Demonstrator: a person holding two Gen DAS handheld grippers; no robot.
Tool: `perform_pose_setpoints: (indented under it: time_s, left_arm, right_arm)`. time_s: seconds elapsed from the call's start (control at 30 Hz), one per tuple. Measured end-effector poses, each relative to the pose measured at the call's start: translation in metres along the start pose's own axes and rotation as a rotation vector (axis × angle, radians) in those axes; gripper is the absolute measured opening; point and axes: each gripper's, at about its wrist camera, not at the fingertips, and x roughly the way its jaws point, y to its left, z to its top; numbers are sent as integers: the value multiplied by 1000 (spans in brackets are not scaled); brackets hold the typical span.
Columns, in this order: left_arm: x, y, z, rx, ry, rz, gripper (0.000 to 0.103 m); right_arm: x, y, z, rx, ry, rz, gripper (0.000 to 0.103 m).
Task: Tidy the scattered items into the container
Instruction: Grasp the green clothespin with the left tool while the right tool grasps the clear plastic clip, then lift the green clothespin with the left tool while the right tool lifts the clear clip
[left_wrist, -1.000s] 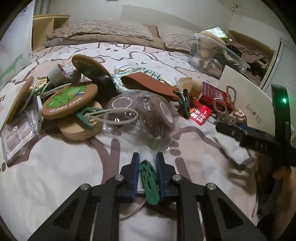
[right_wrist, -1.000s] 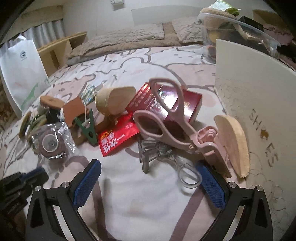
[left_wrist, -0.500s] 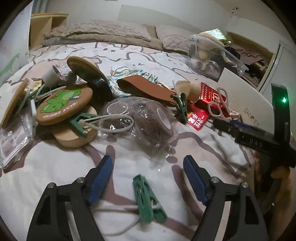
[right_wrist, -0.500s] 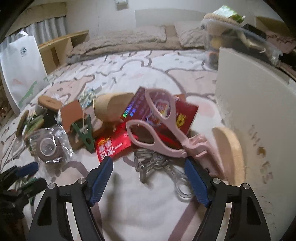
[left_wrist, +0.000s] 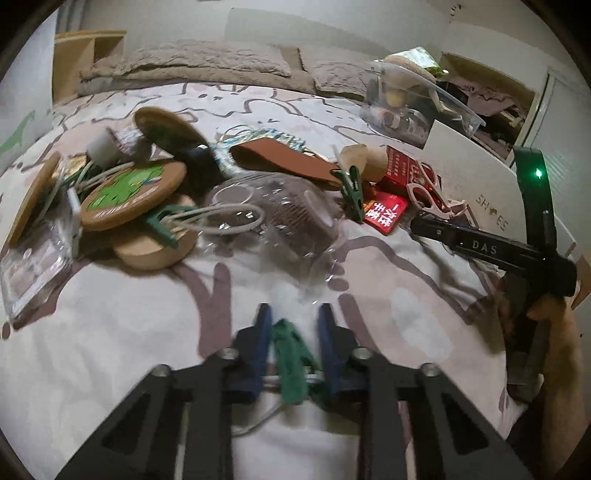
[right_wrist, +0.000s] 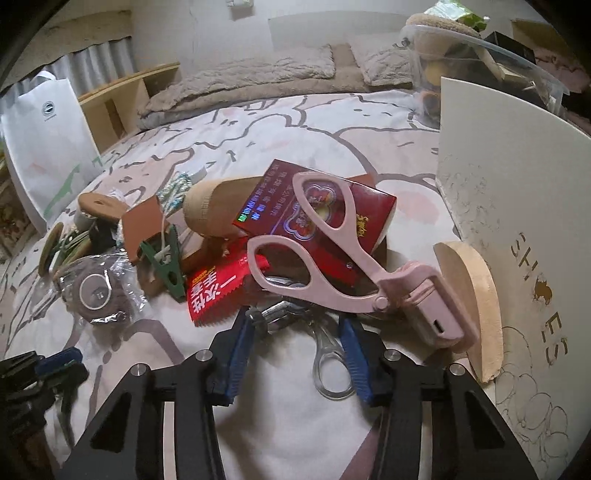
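Both tools have just been closing. Left tool (left_wrist: 294, 311) dropped its green clothespin (left_wrist: 291, 362) onto the bed (right_wrist: 295, 424) half a second back with the jaws wide, and has now re-clamped it narrow, pads tight on both sides of the peg. Right tool (right_wrist: 295, 320) came in from wide to narrow around the metal eyelash curler (right_wrist: 275, 314), a blue pad against each side of it, with the curler flat on the bedspread.

White shoe box (right_wrist: 517, 184) stands along the bed's right side, just beside the right tool. Clear plastic bin (left_wrist: 417, 107) sits further up that side, toward the pillow end, with stuff already inside. The clutter lies mid-bed in two heaps.

Right heap, by the box:
- wooden half-round (right_wrist: 480, 302) leaning on the box wall
- red carton (right_wrist: 369, 206)
- pink eyelash curler (right_wrist: 436, 306) lying across the carton and over the metal one
- red sachet (right_wrist: 218, 291)
- second green clothespin (right_wrist: 166, 262)

Left heap, toward the bed's left edge:
- brown leather strap (left_wrist: 280, 162)
- cork coaster with green print (left_wrist: 133, 192) on another cork disc
- wrapped tape roll (right_wrist: 98, 295)
- white cord loops

Left-wrist view is slightly blurred.
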Motion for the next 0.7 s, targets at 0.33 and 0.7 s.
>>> perform_pose_setpoints:
  time_s: [0.33,0.7]
  left_arm:
    - [-15,1,-8,-11,-12,-14,16]
    - [-21,-3,-15,21,-15,9,16]
  right_arm:
    - [-20,21,-9,-72,-43,91,47]
    - [-49,39,-54,-110,-24,124,47]
